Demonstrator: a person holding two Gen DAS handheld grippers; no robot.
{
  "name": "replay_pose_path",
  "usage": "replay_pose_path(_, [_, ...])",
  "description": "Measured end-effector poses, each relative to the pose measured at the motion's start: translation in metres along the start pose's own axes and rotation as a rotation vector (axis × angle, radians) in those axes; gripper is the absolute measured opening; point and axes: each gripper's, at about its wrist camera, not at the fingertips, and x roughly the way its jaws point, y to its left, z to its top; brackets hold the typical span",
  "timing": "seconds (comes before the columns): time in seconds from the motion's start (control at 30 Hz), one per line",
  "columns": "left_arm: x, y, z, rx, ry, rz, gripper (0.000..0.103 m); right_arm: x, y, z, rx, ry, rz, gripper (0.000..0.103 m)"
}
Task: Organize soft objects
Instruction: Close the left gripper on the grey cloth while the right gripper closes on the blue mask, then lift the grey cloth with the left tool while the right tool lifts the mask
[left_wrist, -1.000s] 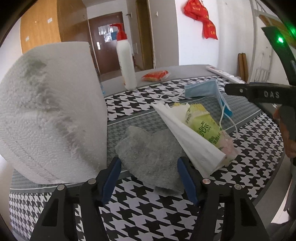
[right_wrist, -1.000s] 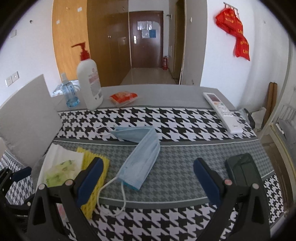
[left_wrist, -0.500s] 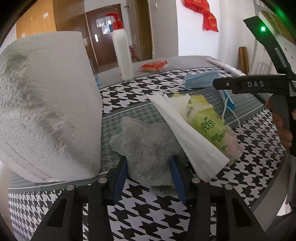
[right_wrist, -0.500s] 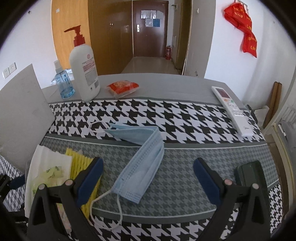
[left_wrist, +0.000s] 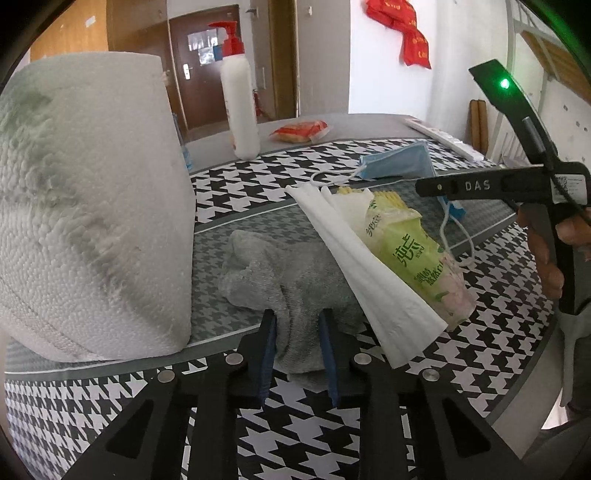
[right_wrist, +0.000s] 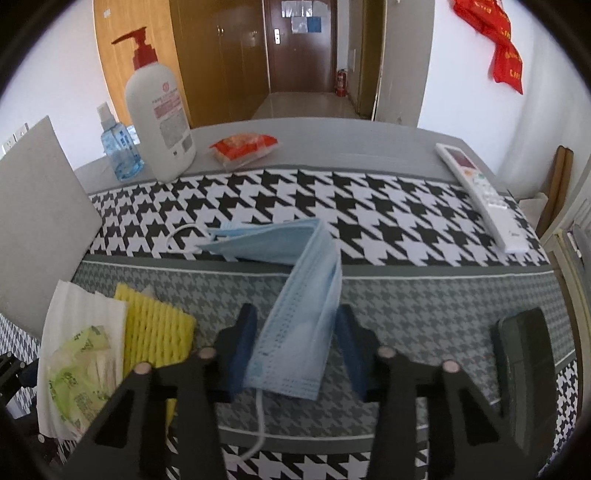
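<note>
On houndstooth tabletop (right_wrist: 406, 206), nothing sorted yet: left fingers (left_wrist: 297, 345) pinching cloth (left_wrist: 291, 280), right fingers (right_wrist: 295, 354) just closing around mask (right_wrist: 306, 306).

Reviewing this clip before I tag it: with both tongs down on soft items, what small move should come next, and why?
Probably finish closing the right tongs on the blue face mask. Its jaws have just been closing and straddle the mask's near end, yet a gap shows beside the right pad. The left tongs have also just been closing and already pinch the grey cloth, so that side looks ready to lift.
</note>
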Motion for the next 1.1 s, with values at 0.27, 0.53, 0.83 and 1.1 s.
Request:
replay_pose_path(0.27, [-0.005, 0.002, 0.0, -0.014, -0.023, -0.011, 0.014, -0.012, -0.009, -0.002, 0.036, -0.032, 0.035, 0.012])
replay_pose_path(0.53, [-0.015, 0.001, -0.001, -0.014, -0.056, -0.016, 0.011, -0.036, -0.013, -0.007, 0.064, -0.088, 0.055, 0.01])
replay_pose_path(0.83, [-0.035, 0.001, 0.002, -0.005, -0.119, -0.022, 0.01, -0.068, -0.016, -0.01, 0.078, -0.167, 0.045, 0.01])
replay_pose_path(1.1, [-0.059, 0.003, 0.003, 0.006, -0.195, -0.022, 0.01, -0.1, -0.013, -0.016, 0.09, -0.241, 0.034, 0.01])
